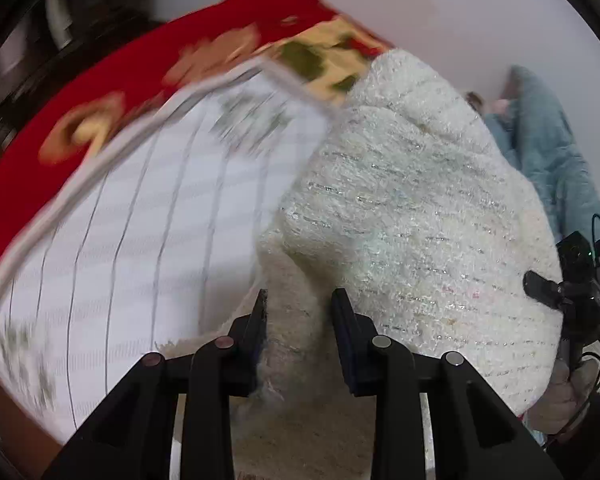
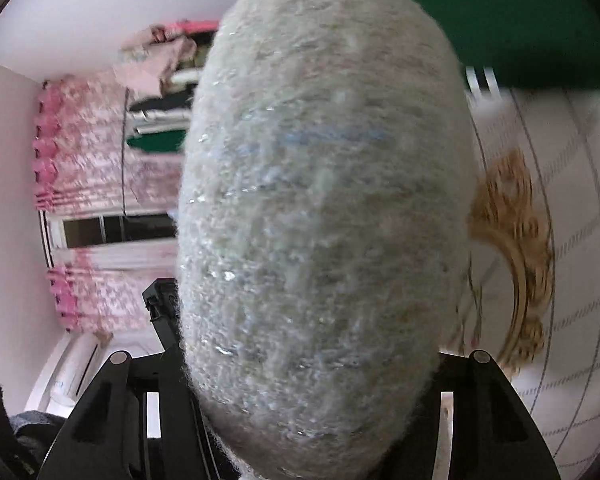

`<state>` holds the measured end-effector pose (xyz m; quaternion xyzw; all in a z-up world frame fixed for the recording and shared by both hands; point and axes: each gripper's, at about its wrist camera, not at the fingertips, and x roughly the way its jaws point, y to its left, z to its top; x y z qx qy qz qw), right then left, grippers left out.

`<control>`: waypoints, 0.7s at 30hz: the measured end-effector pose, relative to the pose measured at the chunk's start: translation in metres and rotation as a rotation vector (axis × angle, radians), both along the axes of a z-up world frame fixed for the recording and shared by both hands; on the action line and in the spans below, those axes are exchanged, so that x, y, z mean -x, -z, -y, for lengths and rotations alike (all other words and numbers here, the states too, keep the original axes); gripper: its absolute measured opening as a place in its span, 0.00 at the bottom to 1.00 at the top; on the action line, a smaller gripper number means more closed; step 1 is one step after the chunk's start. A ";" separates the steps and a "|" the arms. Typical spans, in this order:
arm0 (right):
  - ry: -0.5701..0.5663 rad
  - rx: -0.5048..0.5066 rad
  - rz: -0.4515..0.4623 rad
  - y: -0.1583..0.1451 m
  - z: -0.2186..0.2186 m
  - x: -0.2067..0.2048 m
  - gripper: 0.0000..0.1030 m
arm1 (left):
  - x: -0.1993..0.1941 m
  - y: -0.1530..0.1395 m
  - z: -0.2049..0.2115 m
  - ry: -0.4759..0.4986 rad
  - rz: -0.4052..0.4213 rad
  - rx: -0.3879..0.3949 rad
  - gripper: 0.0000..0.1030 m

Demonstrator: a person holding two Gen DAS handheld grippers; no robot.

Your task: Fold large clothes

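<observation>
A fluffy cream knit garment with silver threads (image 1: 412, 216) hangs lifted in the air above a white striped bed cover (image 1: 140, 216). My left gripper (image 1: 300, 300) is shut on a bunched fold of its edge. In the right wrist view the same garment (image 2: 324, 216) drapes over the front of my right gripper and hides its fingers. The right gripper (image 1: 540, 284) shows at the right of the left wrist view, held by a gloved hand at the garment's far edge; its jaws are hidden.
A red blanket with gold floral pattern (image 1: 112, 80) lies beyond the white cover. Blue clothing (image 1: 548, 152) hangs by the wall. Pink curtains (image 2: 96, 184), a window and stacked clothes (image 2: 160, 80) are at the left. A green cloth (image 2: 500, 20) is above.
</observation>
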<state>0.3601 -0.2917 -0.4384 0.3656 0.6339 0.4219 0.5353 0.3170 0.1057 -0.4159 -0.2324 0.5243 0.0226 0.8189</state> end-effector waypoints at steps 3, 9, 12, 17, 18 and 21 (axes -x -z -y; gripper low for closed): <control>0.081 -0.015 0.036 -0.025 0.006 -0.047 0.56 | -0.061 -0.027 0.002 0.073 0.067 -0.007 0.25; 0.236 -0.050 0.107 -0.052 0.066 -0.170 0.56 | -0.186 -0.048 0.035 0.218 0.174 -0.015 0.24; 0.273 -0.063 0.104 -0.034 0.123 -0.250 0.56 | -0.240 -0.030 0.061 0.270 0.181 -0.003 0.24; 0.272 -0.100 0.002 0.049 0.183 -0.338 0.56 | -0.302 0.044 0.112 0.353 0.091 0.011 0.24; 0.275 -0.087 -0.020 0.065 0.188 -0.344 0.56 | -0.309 0.062 0.121 0.368 0.059 0.017 0.24; 0.278 -0.044 -0.110 0.109 0.207 -0.354 0.58 | -0.309 0.085 0.138 0.392 0.021 0.005 0.26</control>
